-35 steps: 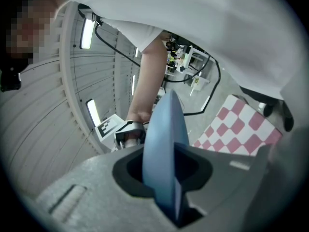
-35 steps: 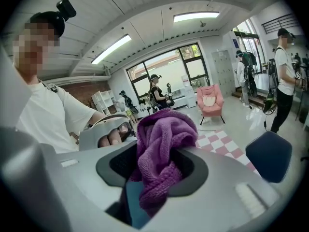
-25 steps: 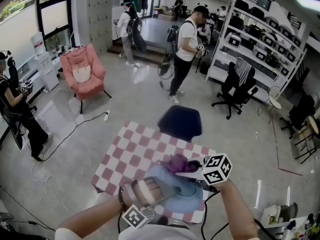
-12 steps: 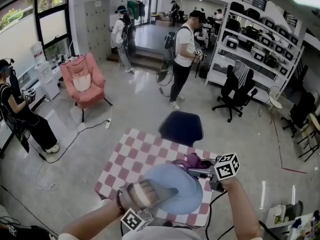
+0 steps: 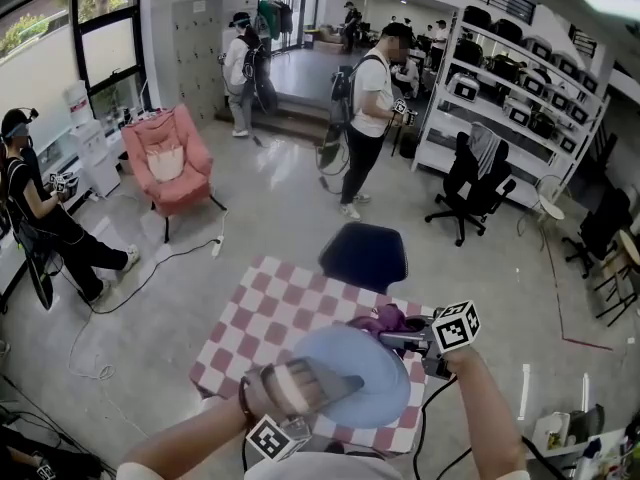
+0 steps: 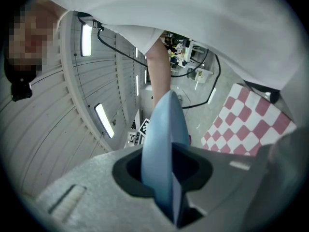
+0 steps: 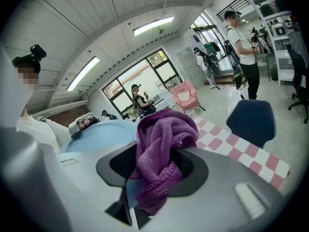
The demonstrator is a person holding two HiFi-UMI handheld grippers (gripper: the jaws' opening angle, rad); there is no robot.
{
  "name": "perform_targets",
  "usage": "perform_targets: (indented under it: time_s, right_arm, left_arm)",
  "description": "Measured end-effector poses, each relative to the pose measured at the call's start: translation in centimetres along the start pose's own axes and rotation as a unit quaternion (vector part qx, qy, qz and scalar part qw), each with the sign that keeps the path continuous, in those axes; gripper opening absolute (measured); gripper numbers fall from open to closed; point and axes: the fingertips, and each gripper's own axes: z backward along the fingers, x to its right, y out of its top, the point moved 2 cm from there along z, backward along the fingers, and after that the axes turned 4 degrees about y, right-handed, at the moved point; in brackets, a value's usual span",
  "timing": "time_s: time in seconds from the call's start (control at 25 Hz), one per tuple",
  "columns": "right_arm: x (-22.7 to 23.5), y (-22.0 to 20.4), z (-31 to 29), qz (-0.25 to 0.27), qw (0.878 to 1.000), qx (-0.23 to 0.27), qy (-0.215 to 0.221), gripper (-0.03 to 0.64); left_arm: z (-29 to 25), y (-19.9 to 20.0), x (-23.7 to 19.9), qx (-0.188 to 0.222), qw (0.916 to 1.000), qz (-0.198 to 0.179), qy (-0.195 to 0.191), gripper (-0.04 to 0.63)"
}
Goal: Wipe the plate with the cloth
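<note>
Plate (image 5: 350, 378): being held over the checkered counter (image 5: 268, 313), its rim pinched in the left gripper (image 6: 166, 192)'s jaws; likely stiff, slick, breakable.
Cloth (image 7: 161, 144): bunching softly in the right gripper (image 7: 147, 182)'s clamped jaws, at the plate's far edge.

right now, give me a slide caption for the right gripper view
Right gripper shut on a purple cloth, blue plate alongside, checkered table beyond.

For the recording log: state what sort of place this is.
Likely an open workshop or lab space: metal shelving stacked with equipment, a swivel office chair, and several people wearing backpack rigs.
</note>
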Motion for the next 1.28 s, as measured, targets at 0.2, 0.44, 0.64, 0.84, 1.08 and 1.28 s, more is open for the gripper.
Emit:
perform_targets:
  time_s: [0.2, 0.44, 0.64, 0.84, 1.08, 1.28]
  right_arm:
    - [-1.1, 0.5, -1.2, 0.016, 1.000, -0.023, 0.010, 0.170]
    - [-2.3, 0.9, -2.1, 0.036, 0.998, -0.046, 0.012, 0.170]
    - [-3.7, 1.0, -3.8, 0.052, 0.997, -0.052, 0.022, 0.170]
    - [-6.3, 0.8, -5.4, 0.079, 0.993, -0.067, 0.047, 0.170]
    - [-10.0, 0.4, -7.3, 0.126, 0.985, -0.084, 0.085, 0.170]
    - [-12.0, 0.3, -8.3, 0.153, 0.978, -0.098, 0.104, 0.170]
  left_arm:
    - [0.2, 0.3, 0.2, 0.015, 0.9999, -0.007, -0.003, 0.080]
    - [-0.2, 1.3, 0.3, 0.031, 0.9993, -0.009, -0.020, 0.075]
    - [-0.7, 2.4, 1.4, 0.054, 0.9978, -0.012, -0.036, 0.076]
    - [-1.5, 3.4, 2.5, 0.069, 0.9960, -0.012, -0.056, 0.080]
    - [-1.2, 3.5, 3.8, 0.074, 0.9950, -0.007, -0.067, 0.080]
    - [-0.4, 3.3, 4.0, 0.075, 0.9950, -0.004, -0.067, 0.080]
